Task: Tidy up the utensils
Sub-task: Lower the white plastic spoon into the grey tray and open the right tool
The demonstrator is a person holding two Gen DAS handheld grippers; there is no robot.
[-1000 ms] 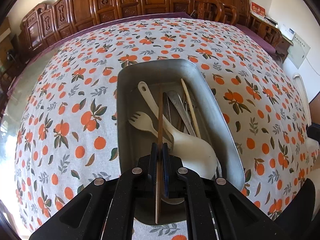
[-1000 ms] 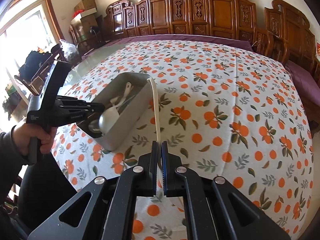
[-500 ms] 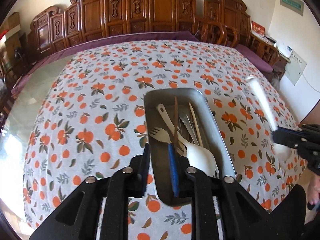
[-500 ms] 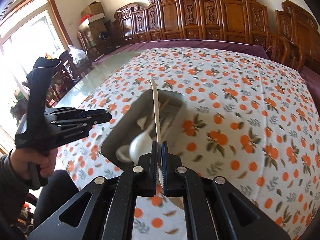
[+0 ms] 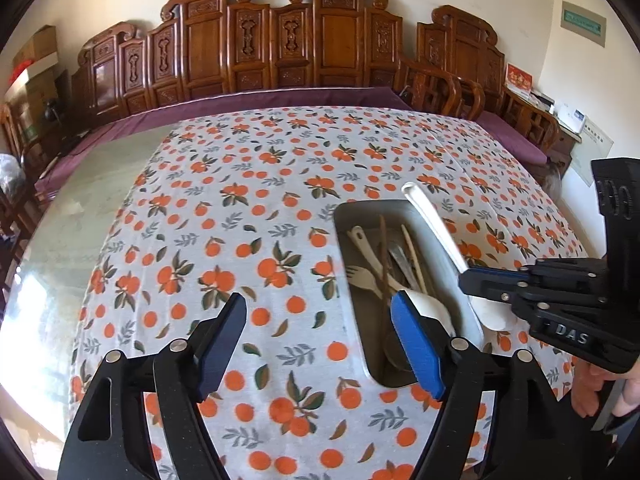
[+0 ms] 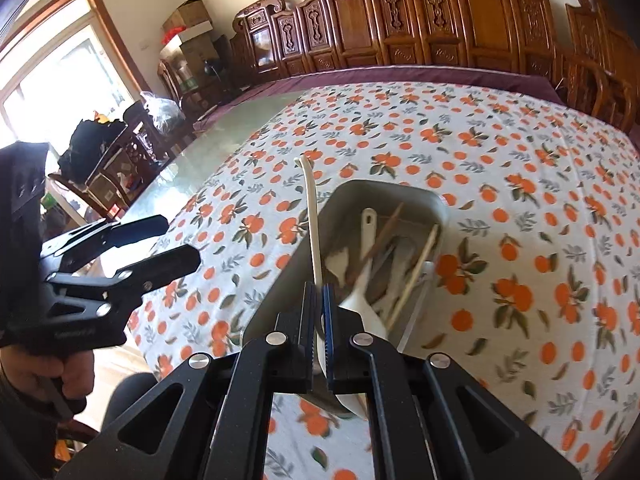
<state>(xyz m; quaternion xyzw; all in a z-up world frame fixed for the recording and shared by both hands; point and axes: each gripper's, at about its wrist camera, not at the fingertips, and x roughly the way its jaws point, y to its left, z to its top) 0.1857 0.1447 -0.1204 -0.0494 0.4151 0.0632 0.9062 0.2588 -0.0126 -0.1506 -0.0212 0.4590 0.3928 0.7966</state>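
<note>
changed: a second ago the left gripper [image 5: 318, 340] was pinching the dark brown wooden chopstick [image 5: 383, 256] over the tray; now that stick lies inside and the jaws are opening with nothing between them.
right gripper [image 6: 319, 320]: fingers pressed together on the long cream plastic spoon [image 6: 313, 224], handle pointing away, bowl below the fingers.
tray: rectangular grey metal tray [image 5: 476, 316] on the orange-print tablecloth [image 5: 224, 248], already holding a cream fork [image 5: 362, 276], pale chopstick and metal bits.
tip: imo line the spoon up lengthwise over the tray, lower it, then let go.
</note>
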